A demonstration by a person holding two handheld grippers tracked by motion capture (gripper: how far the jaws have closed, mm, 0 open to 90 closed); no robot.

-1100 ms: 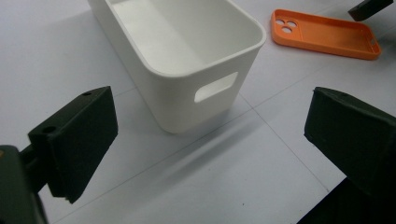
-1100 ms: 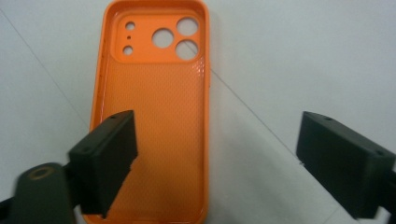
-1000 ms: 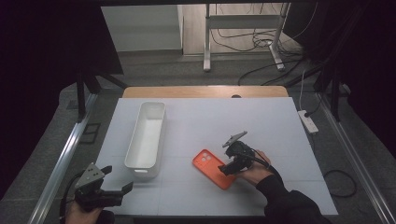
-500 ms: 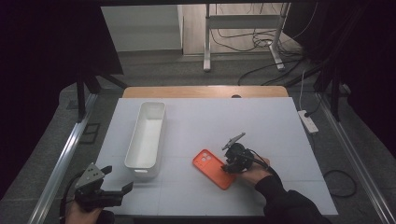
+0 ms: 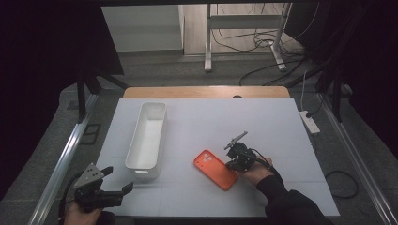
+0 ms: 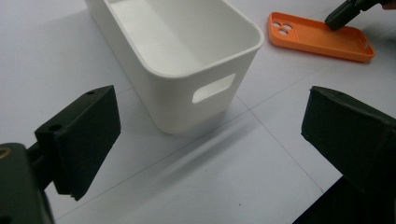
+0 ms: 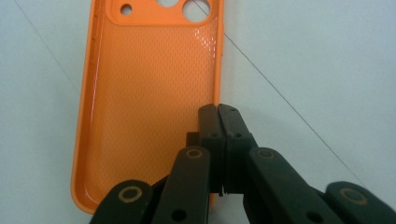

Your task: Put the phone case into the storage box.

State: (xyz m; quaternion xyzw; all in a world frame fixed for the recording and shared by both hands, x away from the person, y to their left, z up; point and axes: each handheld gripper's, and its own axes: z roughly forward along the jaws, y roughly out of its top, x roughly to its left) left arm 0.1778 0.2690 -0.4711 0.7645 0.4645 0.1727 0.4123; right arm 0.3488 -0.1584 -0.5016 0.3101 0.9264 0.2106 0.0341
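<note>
1. The white table [image 5: 197, 117] spans most of the high view, with a strip of wood along its far edge and faint grid lines across its top.

2. A white bin [image 5: 146, 135], long and narrow, lies on the table's left half with its long side running away from the person. In the left gripper view its near end wall has an oval handle slot, and the inside looks bare.

3. The left gripper [image 5: 112, 187] hangs at the near left corner of the table, held by a hand at the bottom edge of the high view. Its jaws stand wide apart with nothing between them; in the left gripper view they frame the near end of the bin, well short of touching it.

4. The right gripper [image 5: 233, 164] sits right of centre, held by a hand in a dark sleeve. In the right gripper view its two jaws are pressed together, flat face to flat face, and the tips sit on the right side wall of the phone case. Whether that thin rim is pinched between them or the tips merely rest on it cannot be told.

5. The orange phone case [image 5: 215, 168] lies flat on the table, just right of the bin's near end and apart from it, open side up. The right gripper view shows its textured inner face and the camera cut-outs at the far end.
</note>
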